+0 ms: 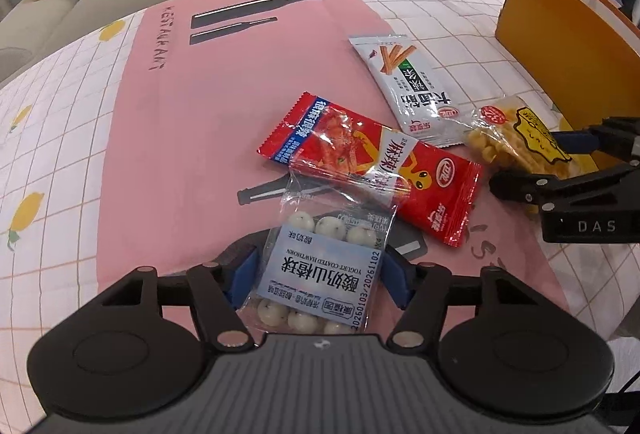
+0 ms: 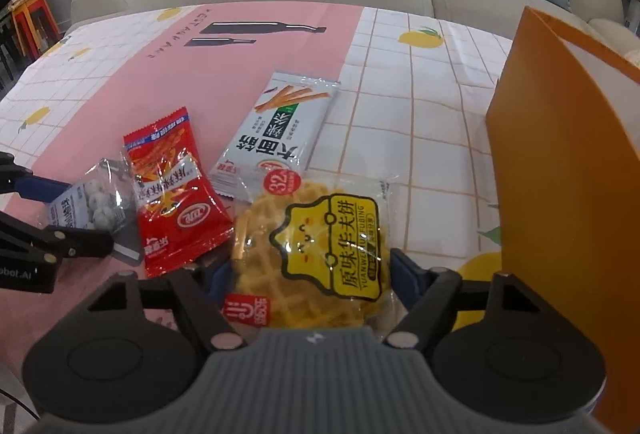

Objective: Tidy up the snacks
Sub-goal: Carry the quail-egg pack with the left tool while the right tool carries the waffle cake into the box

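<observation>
Snacks (image 1: pixel 368 161) beside orange box (image 2: pixel 560 161) (upright)

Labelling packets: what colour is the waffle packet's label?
Yellow with black lettering, on the waffle packet; right wrist view.

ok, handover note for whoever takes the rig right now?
Left gripper: jaws either side of the yogurt hawthorn ball pack; grip not confirmed.
Right gripper: jaws around the waffle pack; grip not confirmed.
Red spicy strip pack and white stick snack pack lie loose on the tablecloth.
Orange box stands at the right.
Nothing seen sorted yet; all four packs left.
</observation>
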Motion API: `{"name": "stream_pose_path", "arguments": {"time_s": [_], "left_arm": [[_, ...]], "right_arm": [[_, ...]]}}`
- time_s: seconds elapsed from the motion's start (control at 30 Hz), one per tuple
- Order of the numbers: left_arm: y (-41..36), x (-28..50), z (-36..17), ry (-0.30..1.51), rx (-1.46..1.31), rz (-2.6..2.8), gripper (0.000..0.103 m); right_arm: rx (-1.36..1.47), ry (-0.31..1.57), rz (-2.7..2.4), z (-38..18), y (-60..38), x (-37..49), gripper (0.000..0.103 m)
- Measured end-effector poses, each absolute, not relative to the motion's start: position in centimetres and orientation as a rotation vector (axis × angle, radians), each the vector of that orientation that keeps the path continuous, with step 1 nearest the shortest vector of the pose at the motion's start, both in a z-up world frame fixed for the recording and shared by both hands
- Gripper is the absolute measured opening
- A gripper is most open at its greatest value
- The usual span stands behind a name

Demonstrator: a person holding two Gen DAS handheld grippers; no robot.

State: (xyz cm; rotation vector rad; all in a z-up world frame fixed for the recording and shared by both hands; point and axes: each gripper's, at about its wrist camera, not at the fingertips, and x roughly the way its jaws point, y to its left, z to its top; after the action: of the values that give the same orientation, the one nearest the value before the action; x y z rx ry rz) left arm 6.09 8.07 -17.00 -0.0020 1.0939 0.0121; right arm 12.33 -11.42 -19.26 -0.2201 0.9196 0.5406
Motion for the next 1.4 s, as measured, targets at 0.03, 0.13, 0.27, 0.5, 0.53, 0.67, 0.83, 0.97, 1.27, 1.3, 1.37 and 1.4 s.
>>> {"name": "stream_pose_path", "arguments": {"time_s": [0.03, 0.13, 0.27, 0.5, 0.53, 0.67, 0.83, 0.97, 1.27, 1.3, 1.37, 1.4], "left_arm": [[7.9, 6.1, -17.0, 1.095, -0.005, 0.015, 0.073], [7.5, 5.8, -16.8, 1.095, -0.027, 0.025, 0.071], [7.0, 5.4, -16.5, 1.094, -0.066, 0.027, 0.067], [6.6, 4.1, -14.2, 1.034, -0.111, 0.038, 0.065], [6.5, 4.1, -13.8, 1.026, -0.112, 0.039, 0.065], [5.8, 3.5, -11.4, 0.971, -0.107, 0.038, 0.065], [4.6, 4.3, -7.9, 0.931, -0.115, -0.004, 0.065], [3.0, 5.8, -4.8, 0.915, -0.113, -0.056, 0.065], [-4.2, 11.0, 0.1, 0.887, -0.026, -0.297, 0.065], [-5.0, 11.7, 0.4, 0.89, -0.018, -0.322, 0.065], [-6.9, 13.2, 0.6, 0.902, -0.007, -0.372, 0.065], [-7.8, 13.8, 0.7, 0.909, 0.001, -0.392, 0.065]], "right_arm": [[-0.216, 0.919, 0.544, -19.2, -11.5, 12.3, 0.072], [-0.192, 0.921, 0.543, -18.9, -11.8, 12.1, 0.07], [-0.191, 0.917, 0.556, -18.4, -12.0, 11.6, 0.069], [-0.179, 0.879, 0.575, -16.3, -12.5, 10.7, 0.068], [-0.176, 0.872, 0.578, -15.9, -12.6, 10.6, 0.068], [-0.147, 0.85, 0.602, -14.2, -13.1, 10.1, 0.068], [-0.127, 0.809, 0.608, -11.4, -14.1, 9.4, 0.067], [-0.093, 0.788, 0.603, -9.2, -15.8, 9.3, 0.067], [-0.112, 0.797, 0.556, -5.5, -23.2, 10.9, 0.067], [-0.118, 0.808, 0.546, -5.2, -24.2, 11.2, 0.067], [-0.137, 0.847, 0.52, -4.9, -26.3, 12.2, 0.067], [-0.143, 0.867, 0.51, -4.8, -27.2, 12.6, 0.067]]}}
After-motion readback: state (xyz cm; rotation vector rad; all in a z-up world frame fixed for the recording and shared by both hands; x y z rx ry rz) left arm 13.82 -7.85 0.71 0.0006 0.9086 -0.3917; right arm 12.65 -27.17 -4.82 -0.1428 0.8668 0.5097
